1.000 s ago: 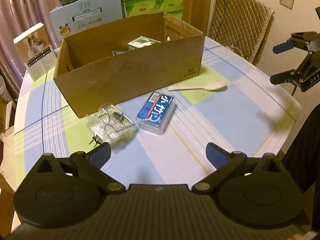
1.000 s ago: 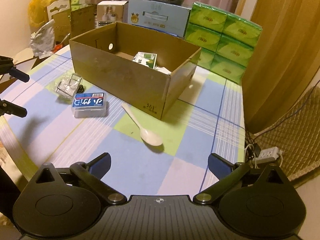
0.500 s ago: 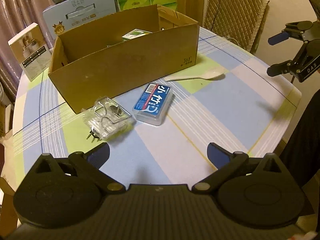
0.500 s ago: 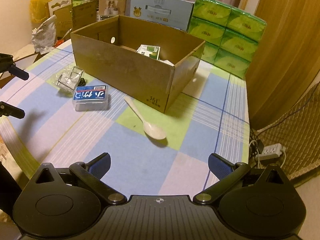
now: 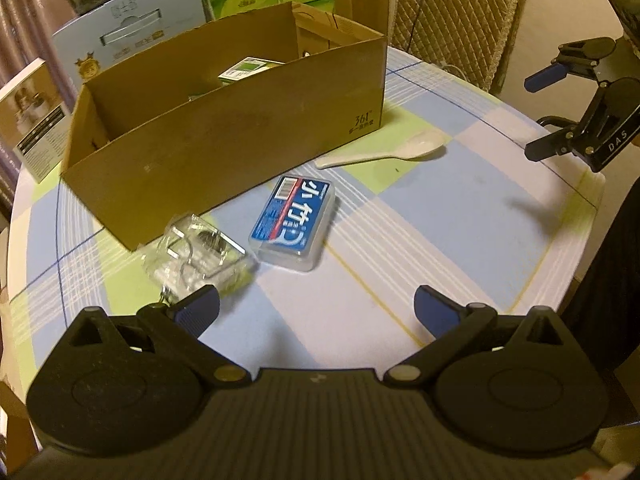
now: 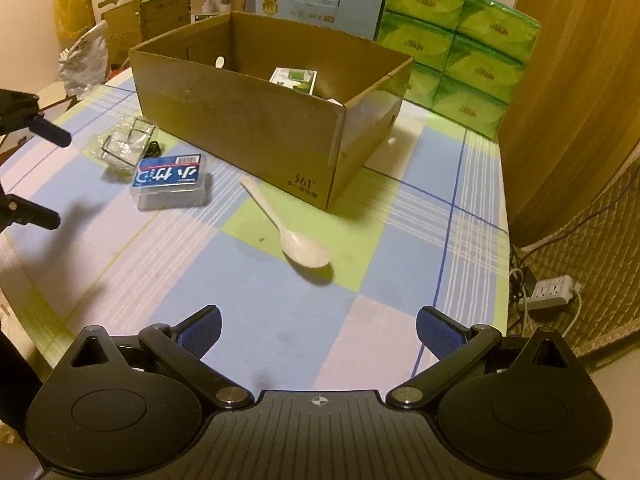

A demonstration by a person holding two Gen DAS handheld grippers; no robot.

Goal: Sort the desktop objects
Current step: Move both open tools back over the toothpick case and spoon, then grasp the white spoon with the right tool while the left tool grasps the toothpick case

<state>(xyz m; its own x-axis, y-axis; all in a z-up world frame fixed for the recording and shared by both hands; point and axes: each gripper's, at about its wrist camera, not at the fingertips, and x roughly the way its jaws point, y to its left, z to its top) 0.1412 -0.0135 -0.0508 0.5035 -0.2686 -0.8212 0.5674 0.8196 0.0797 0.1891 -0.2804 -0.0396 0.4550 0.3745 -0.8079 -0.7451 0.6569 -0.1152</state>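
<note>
An open cardboard box [image 5: 224, 136] [image 6: 256, 128] stands on the checked tablecloth, with a green-and-white carton [image 6: 294, 80] inside. In front of it lie a blue-labelled clear plastic case [image 5: 294, 222] [image 6: 170, 182], a clear packet with wire clips [image 5: 198, 254] [image 6: 126, 146] and a white spoon [image 5: 384, 150] [image 6: 290, 232]. My left gripper [image 5: 316, 312] is open and empty, just short of the case and the packet. My right gripper [image 6: 318, 330] is open and empty, short of the spoon. Each gripper shows at the edge of the other's view.
Green tissue packs [image 6: 460, 56], a pale blue carton [image 6: 316, 4] and a white product box [image 5: 34, 120] stand behind the cardboard box. A quilted chair [image 5: 452, 16] stands past the table's far edge. A power strip [image 6: 554, 288] lies on the floor at right.
My left gripper has moved forward and down toward the case and the packet. My right gripper has moved closer to the spoon. Both stay open.
</note>
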